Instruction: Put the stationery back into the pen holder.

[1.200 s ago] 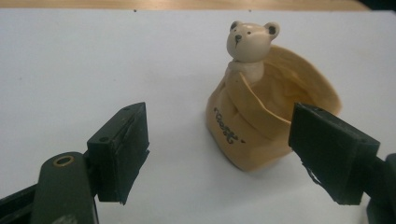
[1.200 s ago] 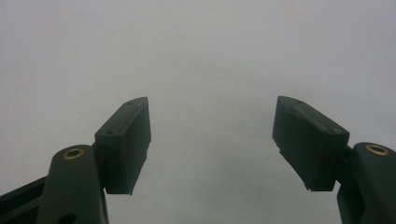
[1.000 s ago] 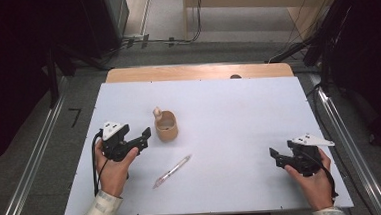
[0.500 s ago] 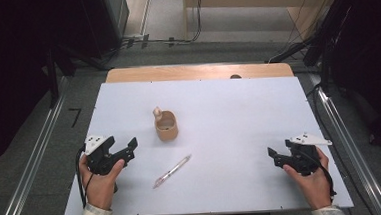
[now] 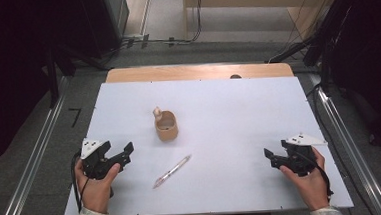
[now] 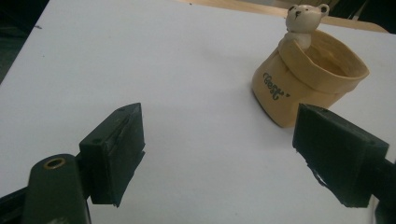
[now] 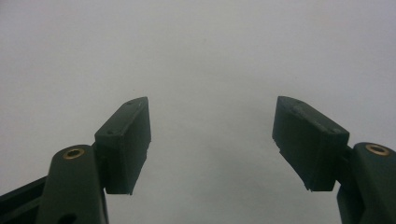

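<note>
Your table (image 5: 238,109) carries a white sheet over a wooden top, and little lies on it. Toward the middle, a bit left of centre and nearer the far edge than the pen, stands a tan cup (image 5: 166,127) with a small bear figure (image 6: 303,21) perched on its rim. From your left gripper's view the cup looks squat and wide-mouthed, with writing on its side; I see nothing standing in it, though the bottom is not fully in sight. It looks like glazed ceramic, so judge it stiff, smooth and liable to chip; the bear is the weak part.

Nearer your edge, just right of the cup's line, lies the pen (image 5: 172,171), slanted, its far end pointing toward the right. It seems the thing to go into the cup. Expect it to be light, rigid and slick, and prone to roll or skid on the sheet. Take it across the barrel near the middle, jaws square to its length, so it neither swings nor shoots out.

Your left gripper (image 5: 121,157) sits near the left edge, jaws spread wide and holding nothing, aimed toward the cup. Your right gripper (image 5: 273,157) rests near the right edge toward your side, jaws likewise spread over bare sheet, well apart from the pen. The left one is closer to both things.
</note>
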Motion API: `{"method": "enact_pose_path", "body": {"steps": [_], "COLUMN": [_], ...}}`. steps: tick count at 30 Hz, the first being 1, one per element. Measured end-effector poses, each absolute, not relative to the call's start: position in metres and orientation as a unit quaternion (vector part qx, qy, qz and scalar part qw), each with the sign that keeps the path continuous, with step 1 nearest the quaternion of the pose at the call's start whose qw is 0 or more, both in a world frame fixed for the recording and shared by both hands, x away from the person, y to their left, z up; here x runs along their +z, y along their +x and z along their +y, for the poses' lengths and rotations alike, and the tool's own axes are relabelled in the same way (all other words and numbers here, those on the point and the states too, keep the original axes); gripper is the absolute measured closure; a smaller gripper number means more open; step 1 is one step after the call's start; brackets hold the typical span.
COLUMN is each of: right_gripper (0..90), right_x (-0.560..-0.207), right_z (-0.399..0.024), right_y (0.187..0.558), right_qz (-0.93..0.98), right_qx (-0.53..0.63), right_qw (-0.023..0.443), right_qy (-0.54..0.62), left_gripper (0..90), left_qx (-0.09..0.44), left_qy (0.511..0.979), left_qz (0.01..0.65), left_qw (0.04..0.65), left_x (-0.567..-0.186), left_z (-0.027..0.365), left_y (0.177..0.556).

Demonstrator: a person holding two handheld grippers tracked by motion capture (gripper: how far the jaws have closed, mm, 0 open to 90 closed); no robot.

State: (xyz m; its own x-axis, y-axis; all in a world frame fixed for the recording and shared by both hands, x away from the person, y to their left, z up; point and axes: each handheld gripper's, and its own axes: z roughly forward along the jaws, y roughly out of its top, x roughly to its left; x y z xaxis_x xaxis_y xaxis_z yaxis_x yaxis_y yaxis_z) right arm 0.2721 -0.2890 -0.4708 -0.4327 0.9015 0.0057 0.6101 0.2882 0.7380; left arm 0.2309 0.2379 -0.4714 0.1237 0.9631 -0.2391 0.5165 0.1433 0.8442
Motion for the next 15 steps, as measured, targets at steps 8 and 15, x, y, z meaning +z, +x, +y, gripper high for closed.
{"method": "enact_pose_path", "body": {"steps": [8, 15], "right_gripper": [27.0, 27.0], "right_x": [-0.471, -0.472], "right_z": [-0.286, -0.287], "right_y": [0.273, 0.273], "right_qz": [0.776, 0.777], "right_qx": [0.34, 0.339], "right_qw": [0.211, 0.21], "right_qy": [0.487, 0.487], "left_gripper": [19.3, 19.7], "left_qx": [0.23, 0.205], "left_qy": [0.64, 0.681], "left_qz": [0.587, 0.558], "left_qw": [0.44, 0.427], "left_x": [-0.474, -0.479], "left_z": [0.221, 0.198], "left_y": [0.229, 0.232]}}
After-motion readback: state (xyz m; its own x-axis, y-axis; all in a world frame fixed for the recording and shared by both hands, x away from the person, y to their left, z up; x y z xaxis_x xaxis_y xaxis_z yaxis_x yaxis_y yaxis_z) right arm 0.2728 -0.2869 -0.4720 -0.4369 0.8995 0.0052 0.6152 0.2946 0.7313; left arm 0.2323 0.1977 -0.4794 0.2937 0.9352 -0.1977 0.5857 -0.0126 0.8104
